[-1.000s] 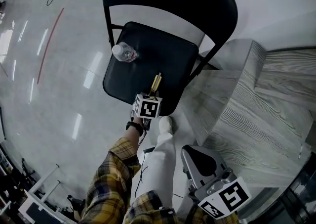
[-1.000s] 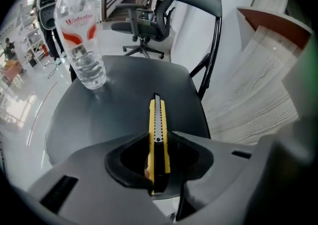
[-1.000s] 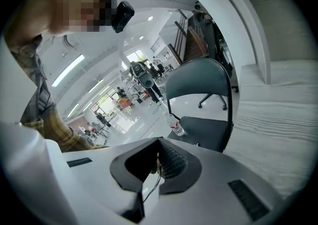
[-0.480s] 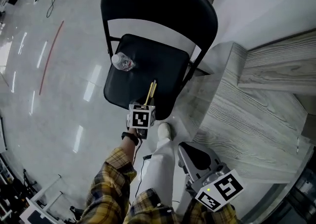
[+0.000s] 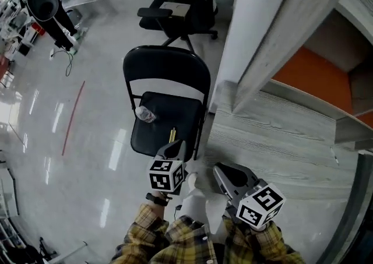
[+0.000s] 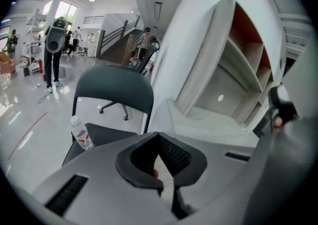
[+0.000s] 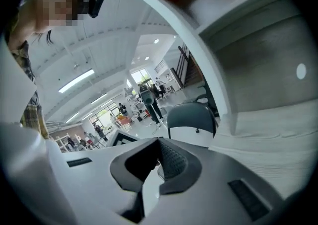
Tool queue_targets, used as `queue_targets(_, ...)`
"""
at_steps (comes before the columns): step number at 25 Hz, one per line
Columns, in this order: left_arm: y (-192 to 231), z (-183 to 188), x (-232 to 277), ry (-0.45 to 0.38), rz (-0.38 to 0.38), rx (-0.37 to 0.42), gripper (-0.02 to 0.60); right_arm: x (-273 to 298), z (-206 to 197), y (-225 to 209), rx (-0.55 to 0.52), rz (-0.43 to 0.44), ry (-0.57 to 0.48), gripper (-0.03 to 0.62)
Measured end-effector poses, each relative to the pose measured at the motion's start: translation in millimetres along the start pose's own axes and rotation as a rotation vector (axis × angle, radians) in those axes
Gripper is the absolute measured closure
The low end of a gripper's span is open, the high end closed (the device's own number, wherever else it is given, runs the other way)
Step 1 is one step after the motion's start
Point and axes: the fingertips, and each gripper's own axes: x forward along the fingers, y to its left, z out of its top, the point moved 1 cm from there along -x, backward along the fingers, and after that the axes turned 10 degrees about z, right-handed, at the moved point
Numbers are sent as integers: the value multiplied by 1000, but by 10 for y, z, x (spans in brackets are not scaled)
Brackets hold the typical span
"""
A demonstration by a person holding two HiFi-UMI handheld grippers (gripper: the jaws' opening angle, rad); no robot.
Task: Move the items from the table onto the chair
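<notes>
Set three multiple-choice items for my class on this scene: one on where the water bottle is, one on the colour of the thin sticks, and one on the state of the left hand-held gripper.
1. Where is the water bottle?
A. on the grey table
B. on the black chair's seat
C. on the floor

2. What colour are the thin sticks on the seat?
A. red
B. blue
C. yellow

3. How is the left hand-held gripper?
A. shut and empty
B. wide open
C. shut on the bottle

Key:
1 B: the head view shows it on the seat, near its left edge.
2 C: they show yellow against the black seat.
3 A: the left gripper view shows the jaws together with nothing between them.
</notes>
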Motion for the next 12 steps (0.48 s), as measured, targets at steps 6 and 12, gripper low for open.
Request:
queue_targets(6,-1492,472,-804,-72,-137,112,577,-1340,331,-135,-22,-133,-78,576)
queue_targets(12,-3228,427,-1006,-62,-254,193,577,-3115,399,-806,-26,-326,-140,574)
